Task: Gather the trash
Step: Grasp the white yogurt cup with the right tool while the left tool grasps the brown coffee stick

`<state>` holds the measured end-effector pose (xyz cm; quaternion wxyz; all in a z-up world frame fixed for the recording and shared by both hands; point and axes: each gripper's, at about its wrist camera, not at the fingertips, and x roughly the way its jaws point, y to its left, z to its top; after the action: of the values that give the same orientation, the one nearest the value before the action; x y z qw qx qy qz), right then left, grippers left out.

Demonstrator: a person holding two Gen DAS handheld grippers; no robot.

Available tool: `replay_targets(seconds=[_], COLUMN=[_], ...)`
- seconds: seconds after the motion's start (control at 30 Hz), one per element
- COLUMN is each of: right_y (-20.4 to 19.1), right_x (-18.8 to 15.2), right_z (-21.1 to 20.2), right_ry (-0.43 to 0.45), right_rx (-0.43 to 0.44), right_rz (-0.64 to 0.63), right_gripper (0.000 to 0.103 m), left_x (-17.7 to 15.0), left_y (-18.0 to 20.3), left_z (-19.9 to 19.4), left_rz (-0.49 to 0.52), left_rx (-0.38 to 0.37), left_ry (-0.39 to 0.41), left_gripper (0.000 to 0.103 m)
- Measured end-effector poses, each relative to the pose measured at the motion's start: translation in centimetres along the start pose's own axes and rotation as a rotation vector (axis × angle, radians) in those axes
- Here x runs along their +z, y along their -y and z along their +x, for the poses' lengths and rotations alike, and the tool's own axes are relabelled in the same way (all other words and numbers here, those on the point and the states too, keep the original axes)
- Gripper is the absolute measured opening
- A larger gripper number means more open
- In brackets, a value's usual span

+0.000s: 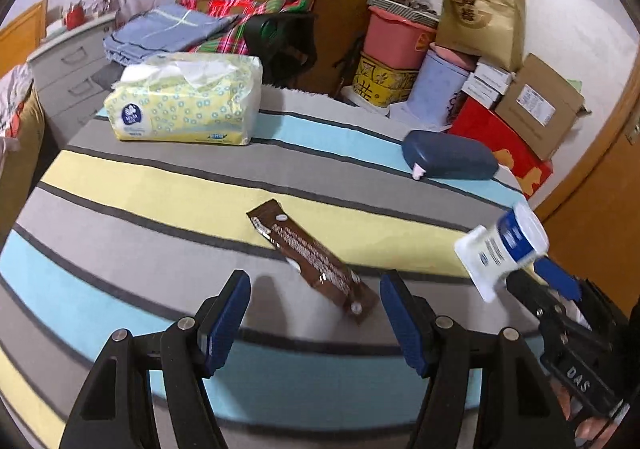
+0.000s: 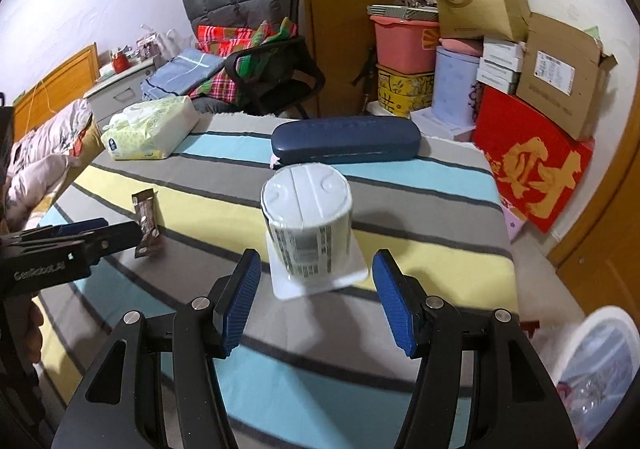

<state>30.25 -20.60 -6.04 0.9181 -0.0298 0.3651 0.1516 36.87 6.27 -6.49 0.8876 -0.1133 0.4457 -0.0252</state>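
A striped cloth [image 1: 160, 185] covers the table and serves as the landmark. At its far left corner lies a tissue pack [image 1: 188, 101]; at its far right edge, a dark blue case [image 2: 346, 141]. Past the cloth's near right corner stands a white bin [image 2: 600, 373]. Near the cloth's right side an upturned white cup [image 2: 308, 229] sits on its square lid — between the spread blue pads of the right gripper [image 2: 316, 289], not touched. On the cloth's middle yellow stripe lies a brown wrapper [image 1: 312, 257], slanting toward the left gripper [image 1: 314, 323], whose jaws stand apart and empty — the wrapper's near end lies between them.
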Motion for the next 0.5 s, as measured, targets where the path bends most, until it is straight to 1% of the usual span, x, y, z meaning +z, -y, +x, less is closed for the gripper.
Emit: replay_targets(seconds=[0.17, 0.23, 0.27, 0.3, 0.4, 0.5], right_y=[0.3, 0.3, 0.2, 0.2, 0.2, 0.2], right_x=[0.9, 1.1, 1.2, 1.2, 1.5, 1.6], right_z=[1.1, 1.4, 1.5, 1.6, 1.6, 1.6], right_ry=[-0.012, -0.017, -0.021, -0.021, -0.022, -0.022], right_rx=[0.006, 0.006, 0.000, -0.006, -0.005, 0.002], right_rz=[0.004, 0.000, -0.003, -0.006, -0.009, -0.004], right_gripper=[0.060, 0.060, 0.060, 0.060, 0.060, 0.060], left_x=[0.7, 0.7, 0.6, 0.4, 0.2, -0.1], left_y=[0.4, 0.7, 0.9, 1.1, 0.5, -0.2], left_z=[1.9, 2.1, 2.1, 2.1, 1.9, 1.3], left_rz=[0.034, 0.064, 0.092, 0.119, 0.118, 0.119], left_rx=[0.085, 0.141, 0.193, 0.214, 0.196, 0.214], left_ry=[-0.013, -0.010, -0.009, -0.007, -0.023, -0.023], left_gripper=[0.067, 0.067, 0.067, 0.067, 0.067, 0.067])
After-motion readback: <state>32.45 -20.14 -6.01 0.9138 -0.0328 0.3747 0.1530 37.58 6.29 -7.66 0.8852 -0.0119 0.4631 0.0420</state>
